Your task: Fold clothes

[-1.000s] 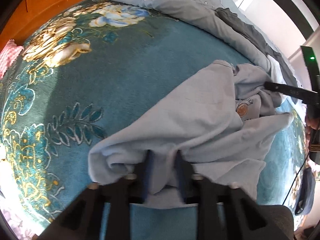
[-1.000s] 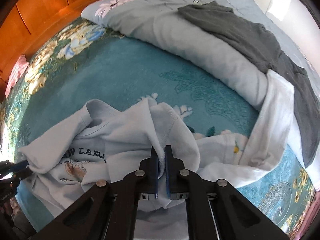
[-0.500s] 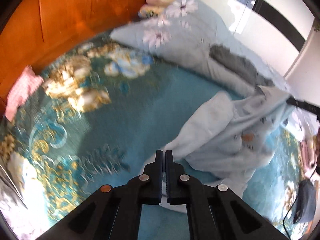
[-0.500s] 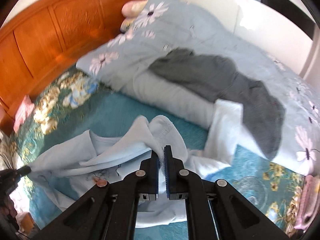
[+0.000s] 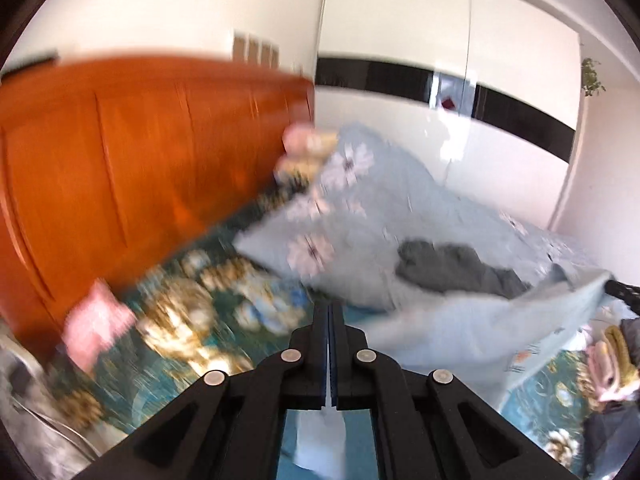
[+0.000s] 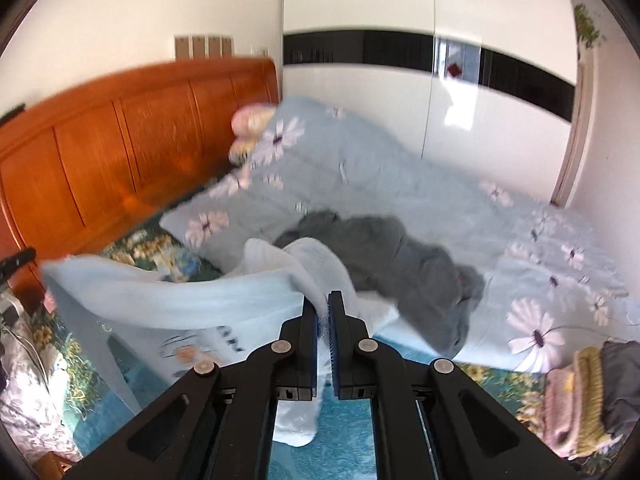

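Headboard (image 5: 132, 168) of orange wood fills the left of both views, blurred in each. At its foot in the left wrist view lies a pink cloth (image 5: 98, 326) on the teal floral blanket (image 5: 192, 320) that covers the bed.

The left tool (image 5: 329, 320) is clenched, its fingers pressed together; pale fabric shows below them between the arms, so it appears to grip an edge of the light blue shirt (image 5: 480, 332), though the blur makes the grip hard to confirm. The shirt stretches from there across to the right edge of that view, raised off the blanket, with a small printed graphic near its lower hem.

Behind it lies a pale blue quilt (image 5: 380, 220) printed with white flowers, and a dark grey garment (image 5: 452, 268) rests on top of the quilt. A white wardrobe (image 5: 460, 32) with a black band stands beyond the bed.

In the right wrist view the shirt (image 6: 180, 300) hangs spread from the left edge to the centre, with lettering and a graphic on its front. The right tool (image 6: 323, 312) is clamped on a bunched fold of it, cloth visible between the fingers. The grey garment (image 6: 400, 264) lies just behind, on the quilt (image 6: 540, 272). At the far right lower corner sits a small pile of clothes (image 6: 580, 392), pink, yellow and dark.
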Available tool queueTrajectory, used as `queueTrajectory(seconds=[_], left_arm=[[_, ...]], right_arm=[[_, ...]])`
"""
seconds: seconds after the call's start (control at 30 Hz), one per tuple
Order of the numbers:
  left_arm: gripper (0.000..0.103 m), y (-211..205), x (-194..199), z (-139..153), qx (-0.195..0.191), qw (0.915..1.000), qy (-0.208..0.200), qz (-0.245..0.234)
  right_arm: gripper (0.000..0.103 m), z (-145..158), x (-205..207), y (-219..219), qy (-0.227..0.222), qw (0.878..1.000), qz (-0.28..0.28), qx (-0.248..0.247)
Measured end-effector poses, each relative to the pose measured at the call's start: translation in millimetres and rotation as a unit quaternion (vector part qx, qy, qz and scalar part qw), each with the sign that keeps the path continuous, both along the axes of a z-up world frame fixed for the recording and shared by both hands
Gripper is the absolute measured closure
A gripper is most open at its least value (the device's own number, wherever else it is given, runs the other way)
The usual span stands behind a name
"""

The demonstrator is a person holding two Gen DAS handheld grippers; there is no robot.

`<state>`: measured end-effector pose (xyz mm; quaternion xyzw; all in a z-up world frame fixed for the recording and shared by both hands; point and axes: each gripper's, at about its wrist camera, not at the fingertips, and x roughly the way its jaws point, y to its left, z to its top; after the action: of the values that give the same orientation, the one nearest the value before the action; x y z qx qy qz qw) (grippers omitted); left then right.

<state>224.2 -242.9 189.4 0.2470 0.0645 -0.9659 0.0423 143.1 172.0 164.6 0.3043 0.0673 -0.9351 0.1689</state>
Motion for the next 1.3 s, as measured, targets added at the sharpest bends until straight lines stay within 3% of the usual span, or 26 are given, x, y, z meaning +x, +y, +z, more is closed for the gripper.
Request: queueTrajectory(seconds=[0.1, 0.2, 0.3, 0.47, 0.63, 0.8, 0.9, 1.0, 1.1, 1.2, 1.27, 1.3], left_arm=[[0.103, -10, 23, 24, 0.01, 0.9994, 0.031, -0.008], [0.103, -13, 28, 25, 0.02, 0.9992, 0.025, -0.022], [0.103, -6, 17, -2, 0.046, 0.9979, -0.018, -0.042], [0.103, 13, -3, -54, 0.089, 0.9883, -0.094, -0.079], [0.102, 48, -22, -95, 0.111, 0.9746, -0.152, -0.121], [0.102, 93, -39, -128, 0.13, 0.9585, -0.197, -0.159], [0.102, 124, -53, -147, 0.117, 0.9478, -0.231, -0.186], [0.101, 161, -66, -167, 0.094, 0.9349, -0.264, -0.218], [0.099, 195, -79, -186, 0.065, 0.9208, -0.293, -0.249], [0.077, 222, -94, -207, 0.035, 0.9057, -0.32, -0.276], [0.054, 235, -104, -223, 0.022, 0.8954, -0.336, -0.291], [0.052, 241, -109, -232, 0.017, 0.8901, -0.345, -0.298]], right_arm=[[0.098, 13, 26, 11, 0.014, 1.0, 0.007, -0.003], [0.098, 26, 52, 22, 0.028, 0.999, 0.014, -0.007], [0.098, -3, 57, 27, -0.007, 1.0, 0.009, 0.016], [0.098, -71, 70, 66, -0.086, 0.996, -0.035, 0.008], [0.098, -144, 106, 122, -0.174, 0.98, -0.097, -0.002], [0.098, -234, 156, 159, -0.302, 0.944, -0.127, -0.024], [0.098, -269, 182, 168, -0.345, 0.926, -0.141, -0.057], [0.098, -281, 199, 169, -0.363, 0.918, -0.14, -0.08], [0.098, -268, 205, 175, -0.354, 0.92, -0.14, -0.095], [0.098, -251, 207, 190, -0.34, 0.921, -0.146, -0.12], [0.097, -241, 207, 202, -0.33, 0.921, -0.158, -0.136], [0.096, -238, 206, 208, -0.326, 0.92, -0.166, -0.141]])
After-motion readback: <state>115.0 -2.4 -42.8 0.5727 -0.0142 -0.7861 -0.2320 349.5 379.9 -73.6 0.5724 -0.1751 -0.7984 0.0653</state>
